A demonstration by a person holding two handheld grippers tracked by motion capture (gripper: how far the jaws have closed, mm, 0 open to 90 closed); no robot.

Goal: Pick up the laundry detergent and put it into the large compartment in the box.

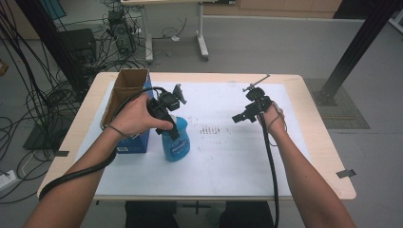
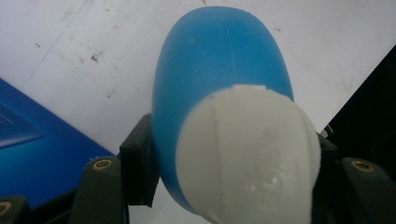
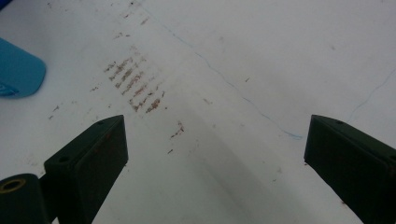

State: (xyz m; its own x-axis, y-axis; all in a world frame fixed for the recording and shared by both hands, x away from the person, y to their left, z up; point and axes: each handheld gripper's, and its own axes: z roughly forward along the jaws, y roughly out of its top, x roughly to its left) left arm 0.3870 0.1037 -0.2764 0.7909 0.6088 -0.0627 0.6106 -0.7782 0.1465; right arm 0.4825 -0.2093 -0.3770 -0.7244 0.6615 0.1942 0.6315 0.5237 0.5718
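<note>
The left gripper (image 2: 224, 177) is clamped on the blue bottle's (image 1: 176, 140) white cap, at the cardboard box's (image 1: 124, 97) four o'clock; the smooth cap might slip; the right gripper (image 3: 215, 154) hangs wide open, empty.

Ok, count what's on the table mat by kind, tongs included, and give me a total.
Blue bottles with white caps: 1
Blue cardboard boxes, open: 1
Tongs: 2, the left tongs on the bottle, the right tongs open
Total: 4
</note>
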